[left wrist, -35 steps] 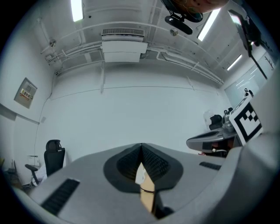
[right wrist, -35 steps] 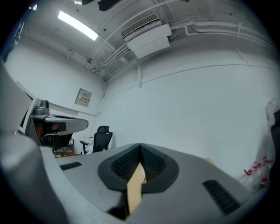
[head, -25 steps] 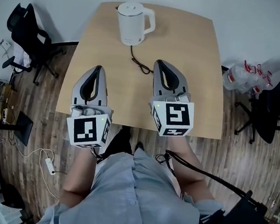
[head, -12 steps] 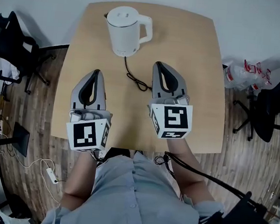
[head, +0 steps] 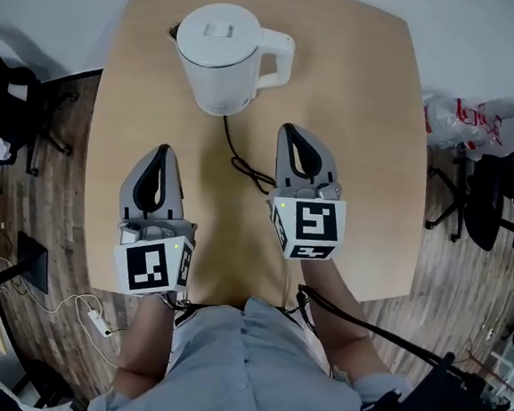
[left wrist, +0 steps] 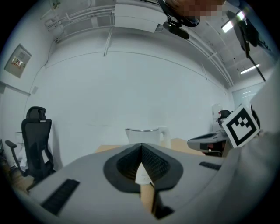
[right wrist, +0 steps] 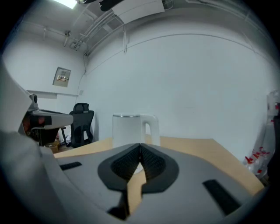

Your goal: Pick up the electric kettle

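Observation:
A white electric kettle point(head: 222, 56) stands upright at the far side of the wooden table point(head: 363, 120), its handle to the right and its black cord point(head: 239, 161) trailing toward me. It shows ahead in the left gripper view point(left wrist: 142, 136) and the right gripper view point(right wrist: 130, 130). My left gripper point(head: 162, 151) hovers over the table's near left, jaws shut with nothing between them. My right gripper point(head: 296, 131) is over the near middle, just right of the cord, also shut and empty. Both point toward the kettle and stay short of it.
Black office chairs stand left of the table point(left wrist: 37, 144) and at the right point(head: 503, 199). Plastic bags point(head: 466, 120) lie on the floor at the right. A power strip point(head: 99, 322) with cables lies on the wood floor at the near left.
The view has closed in on the table and the kettle looks larger and nearer. Both grippers have moved forward and lower over the table, still shut.

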